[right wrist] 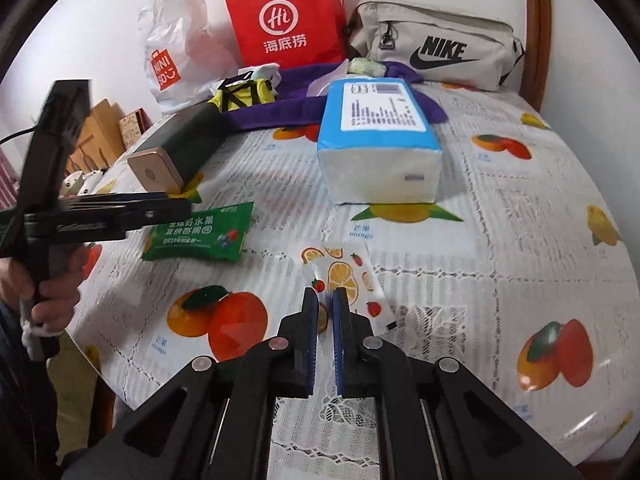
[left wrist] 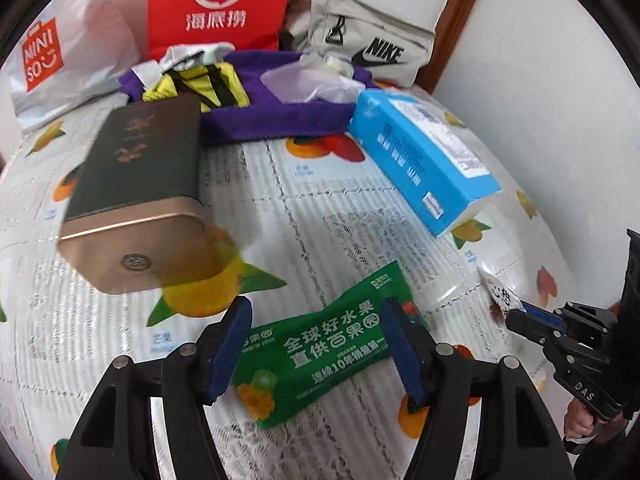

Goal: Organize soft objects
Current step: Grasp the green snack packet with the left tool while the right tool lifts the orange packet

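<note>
A green snack packet [left wrist: 320, 344] lies flat on the fruit-print tablecloth [left wrist: 320, 208]. My left gripper [left wrist: 316, 320] is open, its blue pads on either side of the packet just above it. The packet also shows in the right wrist view [right wrist: 200, 234], with the left gripper [right wrist: 176, 208] over its left end. My right gripper [right wrist: 325, 300] is shut on a clear fruit-print pouch [right wrist: 344, 276] that rests on the cloth. In the left wrist view the right gripper [left wrist: 516, 316] pinches that pouch [left wrist: 500, 296] at the right edge.
A blue tissue pack [left wrist: 420, 156] lies at the right, a dark box with a gold end [left wrist: 136, 196] at the left. Behind are a purple cloth [left wrist: 272, 120], a yellow pouch [left wrist: 200, 84], a red Hi bag [left wrist: 220, 4], a Miniso bag [left wrist: 52, 56] and a Nike bag [left wrist: 368, 52].
</note>
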A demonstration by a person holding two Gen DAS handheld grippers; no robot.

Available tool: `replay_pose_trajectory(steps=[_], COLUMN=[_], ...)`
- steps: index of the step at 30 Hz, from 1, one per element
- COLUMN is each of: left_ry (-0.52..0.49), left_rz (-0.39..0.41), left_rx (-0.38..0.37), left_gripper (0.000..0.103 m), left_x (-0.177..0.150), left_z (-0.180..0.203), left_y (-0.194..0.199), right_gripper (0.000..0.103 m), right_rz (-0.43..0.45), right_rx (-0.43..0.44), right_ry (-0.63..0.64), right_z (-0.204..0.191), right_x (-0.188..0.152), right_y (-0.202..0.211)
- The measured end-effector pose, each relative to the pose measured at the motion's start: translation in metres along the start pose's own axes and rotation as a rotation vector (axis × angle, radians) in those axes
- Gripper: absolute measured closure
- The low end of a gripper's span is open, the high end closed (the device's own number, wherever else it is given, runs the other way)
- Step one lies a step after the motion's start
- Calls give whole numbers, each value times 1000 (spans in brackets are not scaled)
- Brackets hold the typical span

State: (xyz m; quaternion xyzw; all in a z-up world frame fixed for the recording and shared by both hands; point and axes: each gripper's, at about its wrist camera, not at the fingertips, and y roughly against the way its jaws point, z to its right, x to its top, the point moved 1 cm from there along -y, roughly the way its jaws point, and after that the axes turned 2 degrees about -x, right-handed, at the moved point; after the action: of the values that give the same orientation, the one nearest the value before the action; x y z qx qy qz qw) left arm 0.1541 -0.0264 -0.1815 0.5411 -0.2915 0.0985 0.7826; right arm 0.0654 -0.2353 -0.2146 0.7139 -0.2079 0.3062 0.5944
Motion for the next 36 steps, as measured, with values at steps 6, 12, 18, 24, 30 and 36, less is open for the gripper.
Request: replay_pose_trajectory(steps=[6, 12, 18, 24, 30, 36], left_ry=[-15, -55, -168, -314, -267, -151], left_rz=[-41, -79, -62, -43, -37, -10], left_rx=[-54, -65, -15, 104, 96, 111], left_gripper=[36, 36, 36, 49, 69, 69], left_x=[-9, -29, -34, -37, -37, -36], left_z=[0, 15, 32, 53, 52, 32], left_y=[-2, 6, 1, -6, 0, 19], right_gripper=[95, 95, 95, 95, 96, 98], right_rz=[-11, 1, 7, 15, 29, 57], right_rx=[32, 47, 53, 36, 7, 31], right_ry=[-1, -15, -31, -34, -18, -19], right_z=[2, 7, 12, 11, 7, 5], right_x=[-3, -6, -10, -11, -8, 1], right_y=[-9, -10, -5, -4, 0, 16])
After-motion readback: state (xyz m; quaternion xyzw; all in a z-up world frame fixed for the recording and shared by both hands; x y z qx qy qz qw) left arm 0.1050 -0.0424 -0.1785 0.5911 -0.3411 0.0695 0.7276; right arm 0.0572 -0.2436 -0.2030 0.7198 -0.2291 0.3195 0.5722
